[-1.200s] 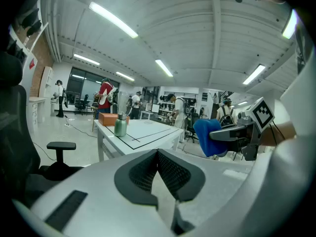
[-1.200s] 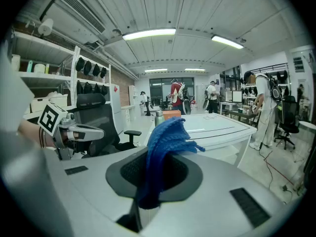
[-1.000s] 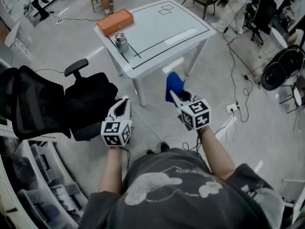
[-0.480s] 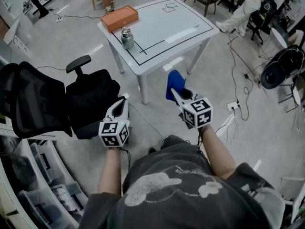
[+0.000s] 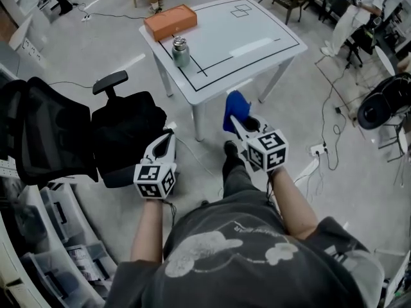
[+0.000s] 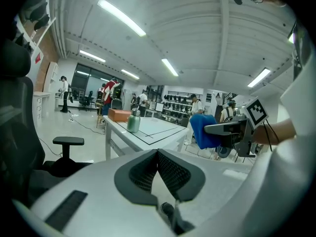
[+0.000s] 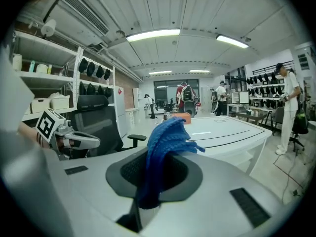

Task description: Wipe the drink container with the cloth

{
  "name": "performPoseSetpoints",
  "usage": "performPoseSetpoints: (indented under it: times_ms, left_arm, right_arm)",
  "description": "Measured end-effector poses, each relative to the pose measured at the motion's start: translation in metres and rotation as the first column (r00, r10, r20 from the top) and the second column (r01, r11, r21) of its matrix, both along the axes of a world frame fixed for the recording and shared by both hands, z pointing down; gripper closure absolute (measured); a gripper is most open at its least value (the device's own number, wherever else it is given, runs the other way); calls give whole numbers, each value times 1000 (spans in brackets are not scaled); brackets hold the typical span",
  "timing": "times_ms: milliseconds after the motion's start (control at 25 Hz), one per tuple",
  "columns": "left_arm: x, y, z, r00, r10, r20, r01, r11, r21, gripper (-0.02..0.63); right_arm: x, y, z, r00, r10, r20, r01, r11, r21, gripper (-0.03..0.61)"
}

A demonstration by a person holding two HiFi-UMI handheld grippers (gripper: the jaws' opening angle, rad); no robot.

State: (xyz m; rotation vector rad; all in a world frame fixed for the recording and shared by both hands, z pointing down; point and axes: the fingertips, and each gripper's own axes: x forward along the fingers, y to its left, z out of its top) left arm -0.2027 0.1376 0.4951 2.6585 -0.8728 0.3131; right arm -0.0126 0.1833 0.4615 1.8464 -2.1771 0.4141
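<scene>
A small green drink container [image 5: 181,52] with a silver lid stands near the left edge of a white table [image 5: 244,37]; the left gripper view shows the container [image 6: 133,120] far ahead. My right gripper [image 5: 235,122] is shut on a blue cloth [image 5: 235,111], which bunches up out of its jaws [image 7: 165,142] and hangs short of the table's near corner. My left gripper [image 5: 168,138] is shut and empty, held over the floor beside a black chair. Both grippers are well short of the container.
An orange box [image 5: 170,22] lies at the table's far left corner. A black office chair [image 5: 83,133] stands to my left. Storage bins [image 5: 58,249] line the near left. Cables and a power strip [image 5: 318,149] lie on the floor to the right. People stand beyond the table.
The table and container have come closer in the head view. Both grippers keep their poses, the right still holding the cloth.
</scene>
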Motion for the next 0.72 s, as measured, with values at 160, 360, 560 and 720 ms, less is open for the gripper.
performPoseSetpoints:
  times_ms: [160, 360, 560, 720]
  left_arm:
    - [15, -28, 4, 999, -31, 8, 31, 1000, 3, 611]
    - [49, -79, 14, 994, -110, 27, 110, 994, -7, 612]
    - [93, -130, 14, 982, -184, 41, 185, 982, -25, 611]
    - [125, -170, 9, 965, -257, 52, 259, 965, -31, 611]
  right_arm:
    - [18, -37, 9, 999, -42, -1, 42, 999, 1, 532]
    - [60, -103, 25, 995, -94, 24, 95, 995, -8, 532]
    - [103, -168, 30, 981, -182, 62, 184, 982, -32, 534]
    - [136, -220, 27, 965, -245, 90, 249, 968, -42, 534]
